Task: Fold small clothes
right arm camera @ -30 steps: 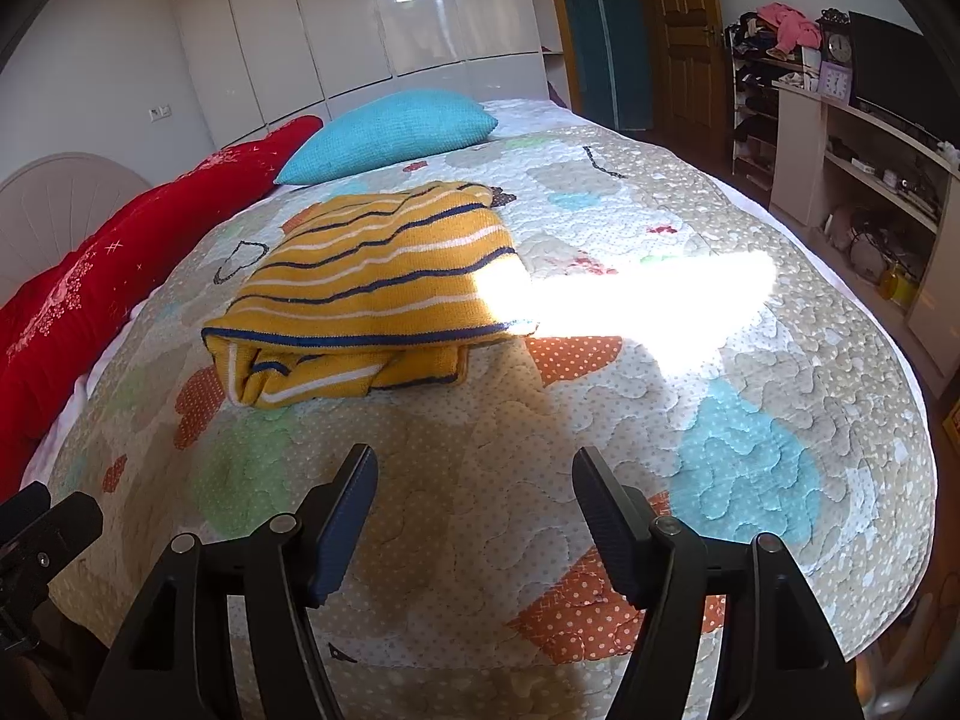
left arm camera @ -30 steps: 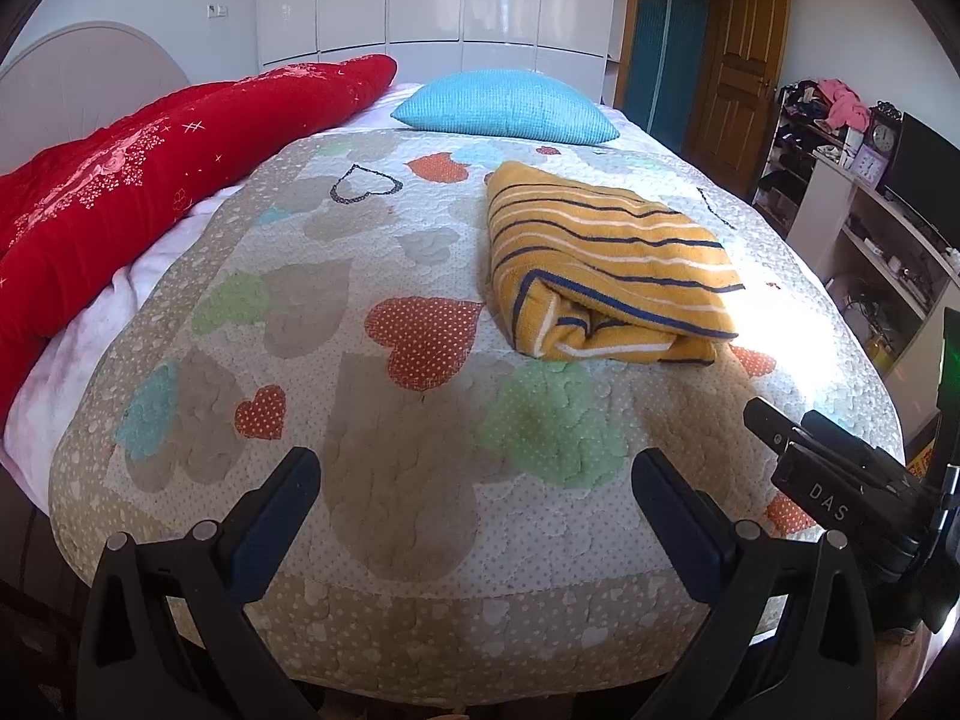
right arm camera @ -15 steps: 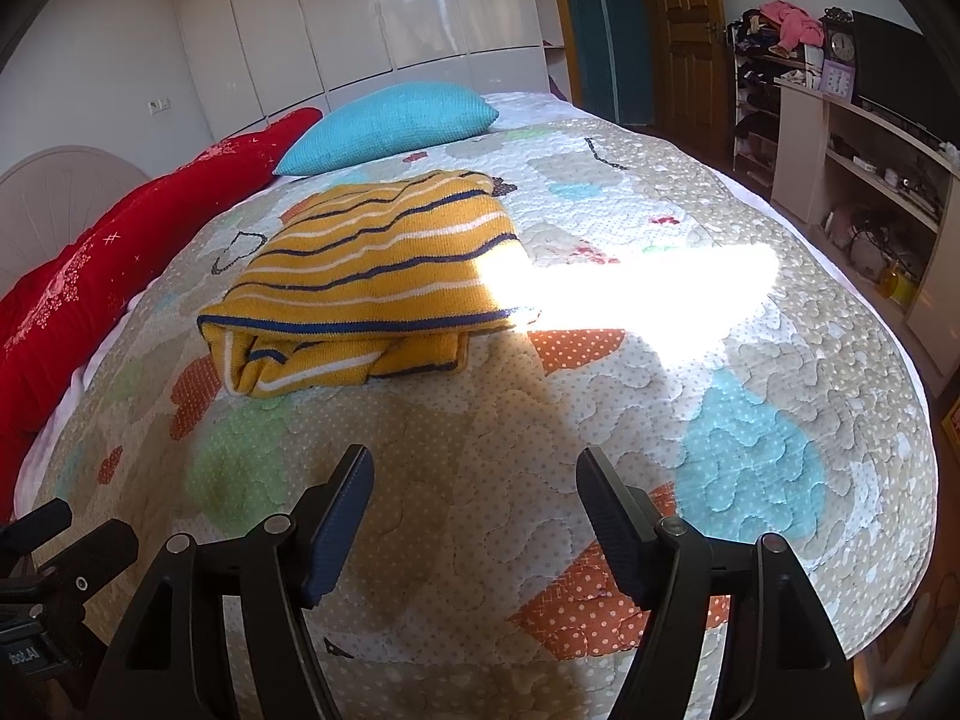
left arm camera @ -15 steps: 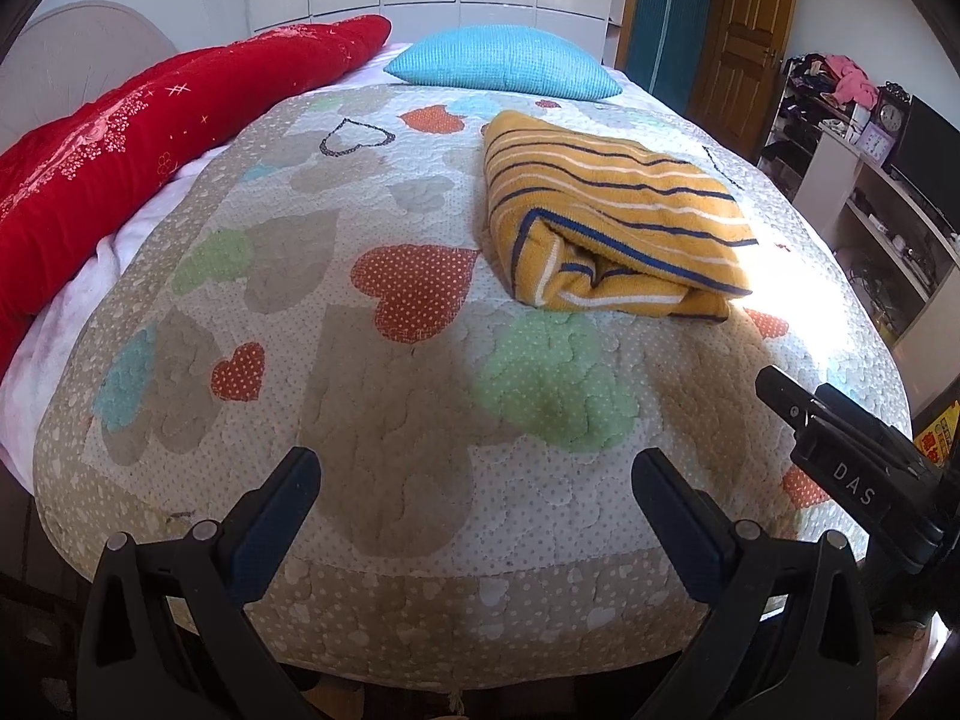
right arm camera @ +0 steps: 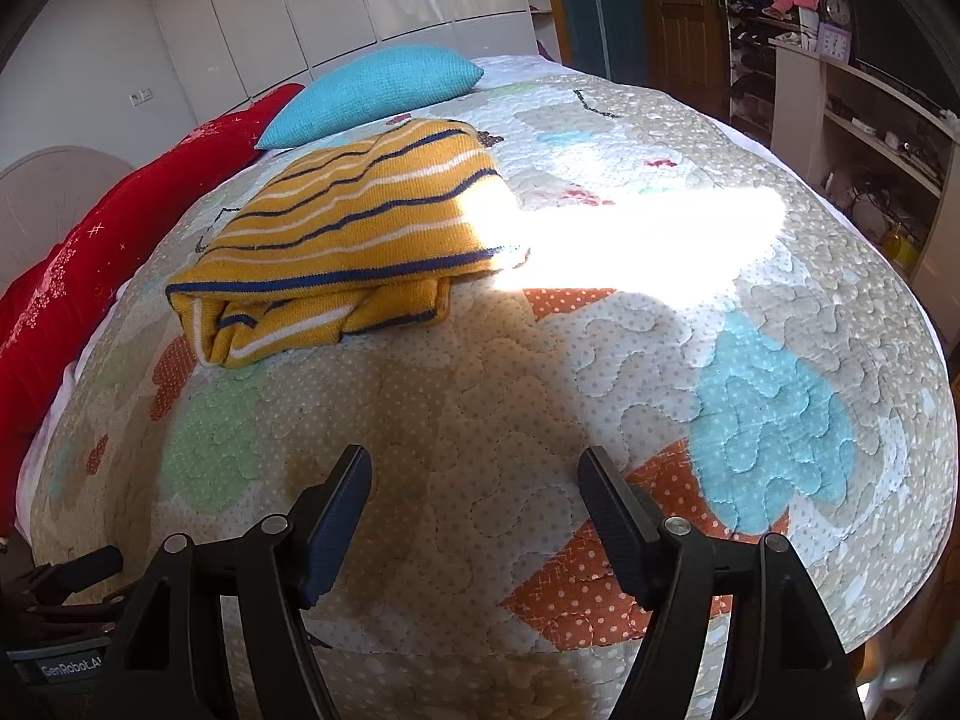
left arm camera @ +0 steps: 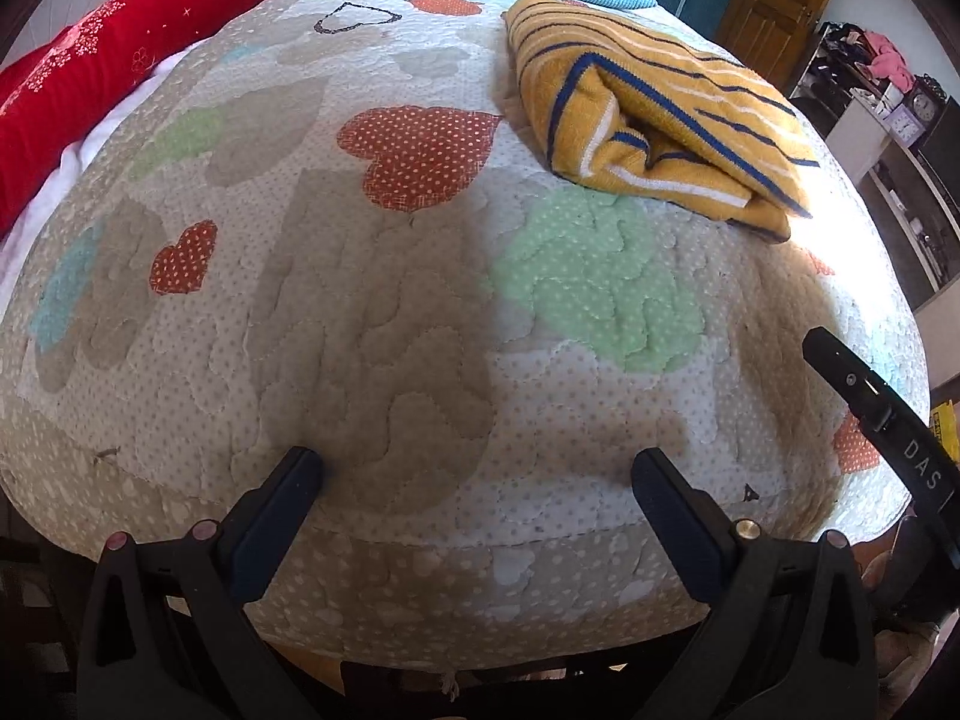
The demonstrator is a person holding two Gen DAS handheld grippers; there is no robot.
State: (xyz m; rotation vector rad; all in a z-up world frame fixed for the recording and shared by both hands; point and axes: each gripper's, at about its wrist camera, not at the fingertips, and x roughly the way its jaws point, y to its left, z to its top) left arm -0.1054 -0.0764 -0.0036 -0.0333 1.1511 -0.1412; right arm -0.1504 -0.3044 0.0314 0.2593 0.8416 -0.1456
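Left gripper (left arm camera: 477, 483), at the bottom of its view: two black plastic arms shaped like open triangles, each ending in a dark navy ribbed finger pad (left arm camera: 276, 519). Round pivot pins sit on the arms, pinkish on the left arm, brass and pinkish on the right.

Right gripper (right arm camera: 474, 480), at the bottom of its view: the same black frame and navy pads (right arm camera: 612, 522), with silver pins. Seen at the right edge of the left view, it bears the white letters "DAS".

Your right gripper (right arm camera: 474, 501) hangs with fingers spread over the heart-patterned quilt (right arm camera: 630, 360), near the folded yellow striped sweater (right arm camera: 354, 228) below the turquoise pillow (right arm camera: 375, 90).
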